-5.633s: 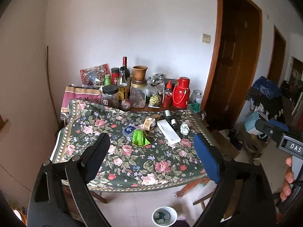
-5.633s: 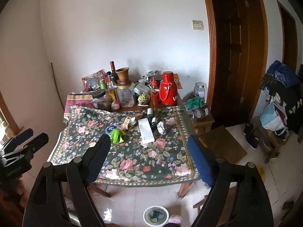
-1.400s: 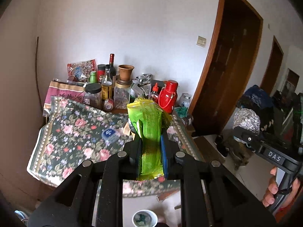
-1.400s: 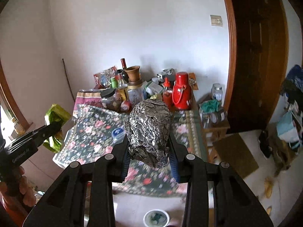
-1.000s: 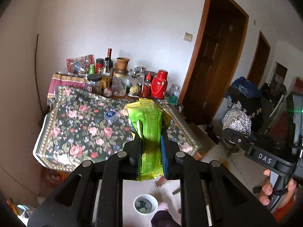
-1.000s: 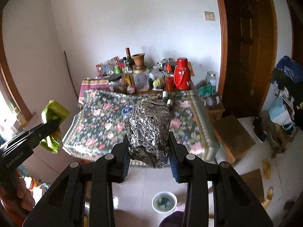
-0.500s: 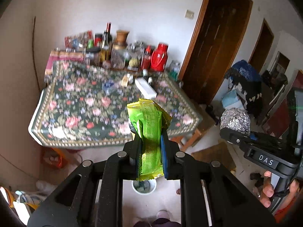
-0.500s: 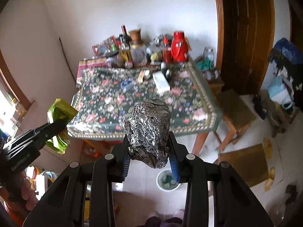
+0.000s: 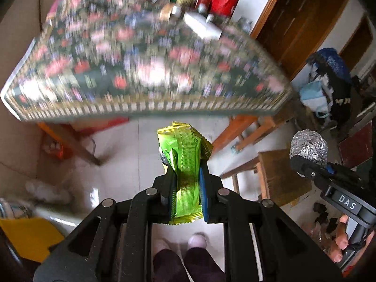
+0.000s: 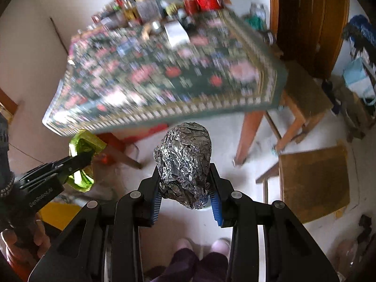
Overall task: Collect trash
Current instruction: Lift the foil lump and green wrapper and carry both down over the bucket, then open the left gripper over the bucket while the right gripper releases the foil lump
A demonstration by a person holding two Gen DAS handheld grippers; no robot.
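The green wrapper (image 9: 186, 171) was clamped upright between the closed jaws of the left gripper (image 9: 186, 176), its top projecting beyond them. The crumpled foil ball (image 10: 184, 164) was pinched between the right gripper's (image 10: 185, 181) jaws, bulging past their tips. The floral-clothed table (image 9: 141, 112) was seen blurred beyond both.

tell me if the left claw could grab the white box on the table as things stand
Probably not: the left claw is shut on the green wrapper and hangs over the floor, short of the table where the white box lies.
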